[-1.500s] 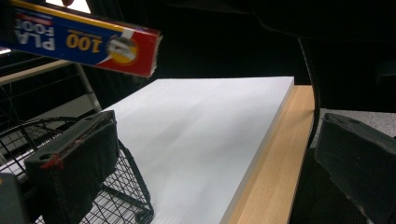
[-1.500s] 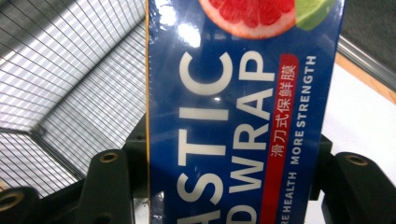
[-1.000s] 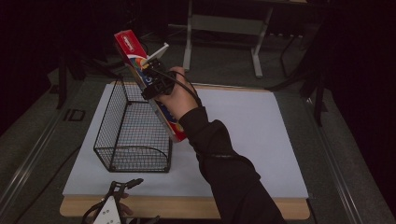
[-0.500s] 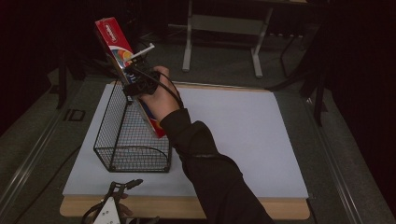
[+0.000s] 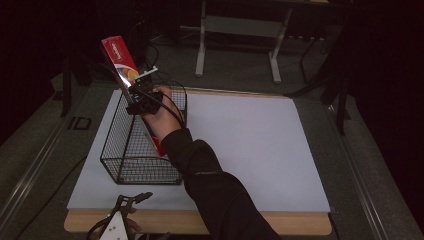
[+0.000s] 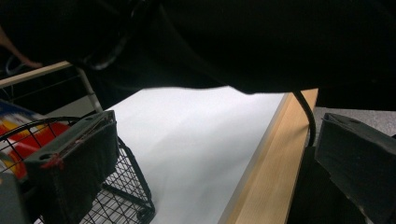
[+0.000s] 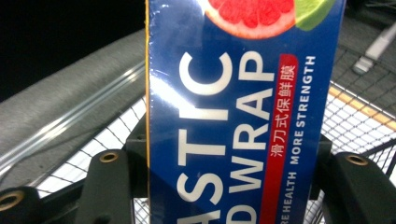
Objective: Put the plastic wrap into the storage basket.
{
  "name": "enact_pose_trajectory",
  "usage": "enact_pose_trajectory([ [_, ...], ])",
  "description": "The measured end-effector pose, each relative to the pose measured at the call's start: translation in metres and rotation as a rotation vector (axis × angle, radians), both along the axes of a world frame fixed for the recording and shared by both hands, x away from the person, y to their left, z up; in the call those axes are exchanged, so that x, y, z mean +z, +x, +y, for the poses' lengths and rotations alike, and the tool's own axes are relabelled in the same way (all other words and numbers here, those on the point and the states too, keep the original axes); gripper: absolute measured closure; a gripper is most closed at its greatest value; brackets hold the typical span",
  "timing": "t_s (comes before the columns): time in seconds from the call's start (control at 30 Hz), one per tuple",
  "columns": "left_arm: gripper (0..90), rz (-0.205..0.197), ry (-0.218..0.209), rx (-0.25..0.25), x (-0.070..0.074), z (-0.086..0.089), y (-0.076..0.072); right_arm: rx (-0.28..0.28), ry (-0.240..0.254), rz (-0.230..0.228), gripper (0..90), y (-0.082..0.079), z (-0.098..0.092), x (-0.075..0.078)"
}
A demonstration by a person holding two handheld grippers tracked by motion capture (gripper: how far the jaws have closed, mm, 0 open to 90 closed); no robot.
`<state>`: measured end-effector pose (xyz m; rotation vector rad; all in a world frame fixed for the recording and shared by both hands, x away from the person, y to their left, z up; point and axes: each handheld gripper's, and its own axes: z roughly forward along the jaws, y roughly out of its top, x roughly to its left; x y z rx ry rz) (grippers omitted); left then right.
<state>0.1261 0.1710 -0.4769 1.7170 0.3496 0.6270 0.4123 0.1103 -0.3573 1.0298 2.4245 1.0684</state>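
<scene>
High view | right hand-held gripper [image 5: 142, 100] grasping plastic wrap box [image 5: 120, 62] | over wire basket [image 5: 131, 165]

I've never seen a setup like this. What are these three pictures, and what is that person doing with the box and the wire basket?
There is no robot here: a person holds a hand-operated two-jaw gripper in each hand, and each gripper carries its own camera.

The high view looks down on a table covered by a white sheet, with a black wire basket on it.

The right gripper is clamped on a long box of plastic wrap, tilted, with its lower end inside the basket. The right gripper view looks along those jaws, so the box appears close up.

The left gripper sits at the table's near edge, jaws open, holding nothing. Its own view looks across the sheet past the basket.
</scene>
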Motion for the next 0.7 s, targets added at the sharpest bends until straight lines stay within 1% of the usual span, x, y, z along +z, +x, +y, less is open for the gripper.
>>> enact_pose_trajectory([
  [0.13, 0.3, -0.001, 0.004, -0.002, 0.0, 0.0, 0.0, -0.012, 0.009, 0.037, 40.6, 0.002, 0.002, -0.013],
  [0.3, 0.3, -0.003, 0.0, 0.002, 0.0, 0.0, 0.0, -0.022, 0.002, 0.047, 40.6, 0.003, 0.004, -0.026],
  [0.43, 0.3, -0.005, 0.003, 0.0, 0.0, 0.0, -0.001, -0.03, -0.02, 0.053, 40.6, 0.003, 0.006, -0.038],
  [0.6, 0.4, -0.005, 0.0, 0.0, 0.0, 0.0, 0.0, -0.034, -0.039, 0.08, 40.6, 0.002, 0.007, -0.051],
  [0.7, 0.3, -0.007, 0.005, 0.0, 0.0, 0.0, -0.001, -0.037, -0.051, 0.109, 40.5, 0.002, 0.008, -0.058],
])
